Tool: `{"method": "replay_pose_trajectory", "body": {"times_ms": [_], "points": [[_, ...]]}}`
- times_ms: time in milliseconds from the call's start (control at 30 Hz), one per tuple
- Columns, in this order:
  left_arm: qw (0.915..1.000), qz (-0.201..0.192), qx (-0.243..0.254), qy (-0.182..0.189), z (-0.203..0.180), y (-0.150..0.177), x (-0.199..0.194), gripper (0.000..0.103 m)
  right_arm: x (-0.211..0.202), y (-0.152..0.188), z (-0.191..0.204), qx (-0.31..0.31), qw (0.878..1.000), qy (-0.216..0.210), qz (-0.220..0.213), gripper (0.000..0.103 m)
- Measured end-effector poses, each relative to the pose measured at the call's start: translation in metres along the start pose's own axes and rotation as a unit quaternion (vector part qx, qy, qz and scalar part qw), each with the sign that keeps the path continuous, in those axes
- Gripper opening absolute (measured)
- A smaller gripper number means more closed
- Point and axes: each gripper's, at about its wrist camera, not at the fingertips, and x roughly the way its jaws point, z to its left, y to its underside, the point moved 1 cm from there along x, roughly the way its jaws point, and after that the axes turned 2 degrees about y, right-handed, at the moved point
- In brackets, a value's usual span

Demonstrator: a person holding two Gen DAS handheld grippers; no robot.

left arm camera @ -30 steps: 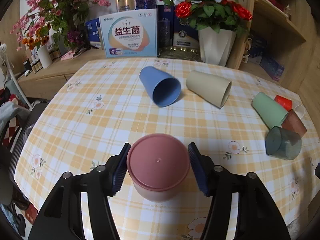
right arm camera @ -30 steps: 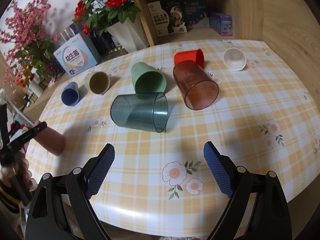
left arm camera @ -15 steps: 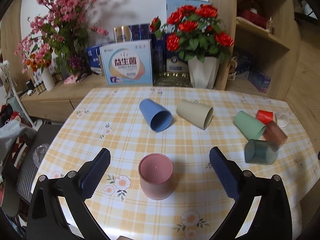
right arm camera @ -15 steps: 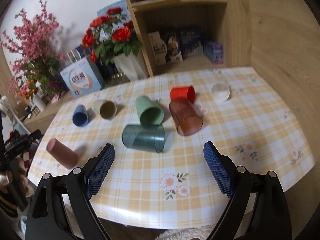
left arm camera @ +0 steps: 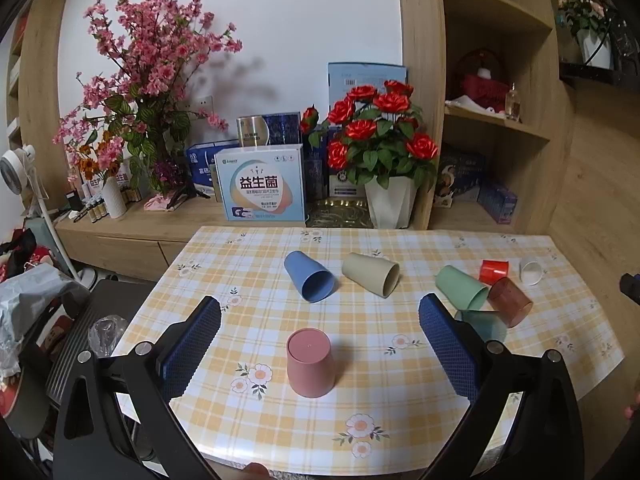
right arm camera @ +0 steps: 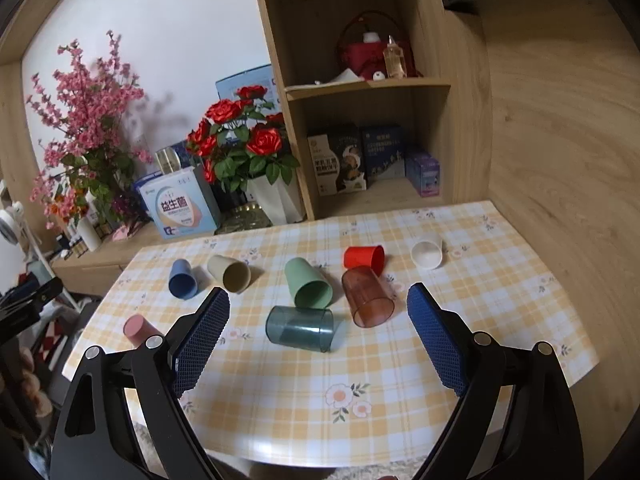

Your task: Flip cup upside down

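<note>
A pink cup [left arm camera: 310, 362] stands upside down on the checked tablecloth [left arm camera: 260, 292] near the front edge; it also shows in the right wrist view [right arm camera: 136, 329]. My left gripper [left arm camera: 319, 344] is open and empty, drawn back and raised above the table, the pink cup seen between its fingers but apart from them. My right gripper [right arm camera: 318, 340] is open and empty, held above the table's near edge. A dark teal clear cup [right arm camera: 301, 328] lies on its side ahead of it.
Lying on their sides are a blue cup [left arm camera: 309, 281], a beige cup [left arm camera: 370, 278], a green cup [left arm camera: 460, 291], a brown clear cup [left arm camera: 509, 301], a red cup [left arm camera: 494, 271] and a white cup [left arm camera: 530, 272]. A rose pot [left arm camera: 388, 204] and boxes stand behind the table.
My left gripper let go of the pink cup, opened wide and drew back and up. My right gripper also pulled back and up from the table. The pink cup stays upside down.
</note>
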Motion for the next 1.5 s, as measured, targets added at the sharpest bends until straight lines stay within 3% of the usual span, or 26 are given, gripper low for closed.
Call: {"method": "replay_pose_trajectory", "body": {"times_ms": [300, 1033, 1500], "points": [[0.9998, -0.019, 0.002, 0.003, -0.01, 0.001, -0.028, 0.097, -0.007, -0.001, 0.002, -0.004, 1.0, 0.003, -0.004, 0.087], [0.9997, -0.023, 0.009, 0.007, -0.016, 0.002, -0.033, 0.097, -0.014, -0.001, 0.013, -0.03, 0.999, 0.01, -0.021, 0.087], [0.999, -0.029, 0.029, 0.016, -0.022, 0.006, -0.034, 0.097, -0.02, -0.003, 0.022, -0.061, 0.997, 0.039, -0.041, 0.087]]}}
